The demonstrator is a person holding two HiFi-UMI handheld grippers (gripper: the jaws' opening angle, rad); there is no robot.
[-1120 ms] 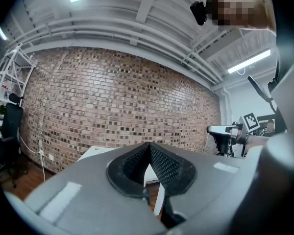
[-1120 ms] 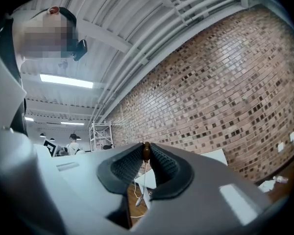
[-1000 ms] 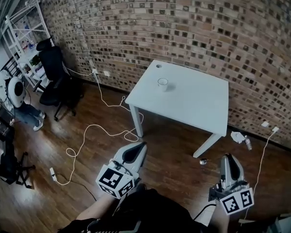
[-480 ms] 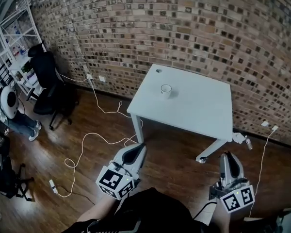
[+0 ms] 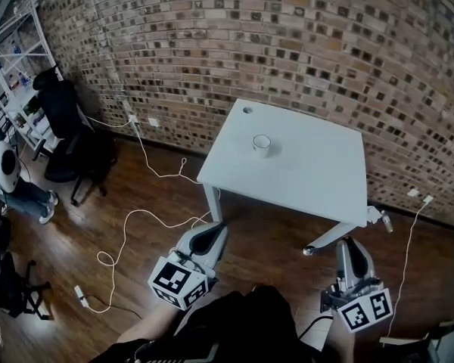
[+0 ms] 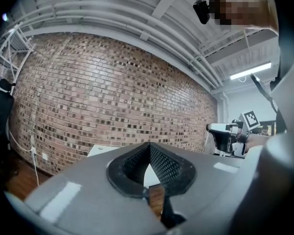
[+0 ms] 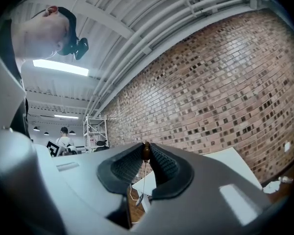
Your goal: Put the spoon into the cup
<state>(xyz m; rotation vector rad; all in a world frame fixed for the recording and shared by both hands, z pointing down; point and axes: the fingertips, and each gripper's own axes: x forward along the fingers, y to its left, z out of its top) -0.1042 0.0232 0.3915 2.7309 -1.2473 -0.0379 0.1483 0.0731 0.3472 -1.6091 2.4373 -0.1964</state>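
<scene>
Spoon (image 7: 146,153) is hanging upright in our right gripper (image 5: 350,246), its long axis running straight up and down, brown handle tip on top and bowl pointing at the floor. A white cable (image 5: 129,221) is trailing over the wooden floor (image 5: 272,240) left of the white table (image 5: 318,180), and a brick wall (image 5: 287,44) is rising behind it. Both grippers are hovering short of the table's near edge. We are pinching the handle tip between the right jaw tips, the thin shaft dangling below them. Our left gripper (image 5: 212,230) is pressing its jaw tips together on nothing. The cup (image 5: 262,144) is standing on the table, well apart from the spoon.
</scene>
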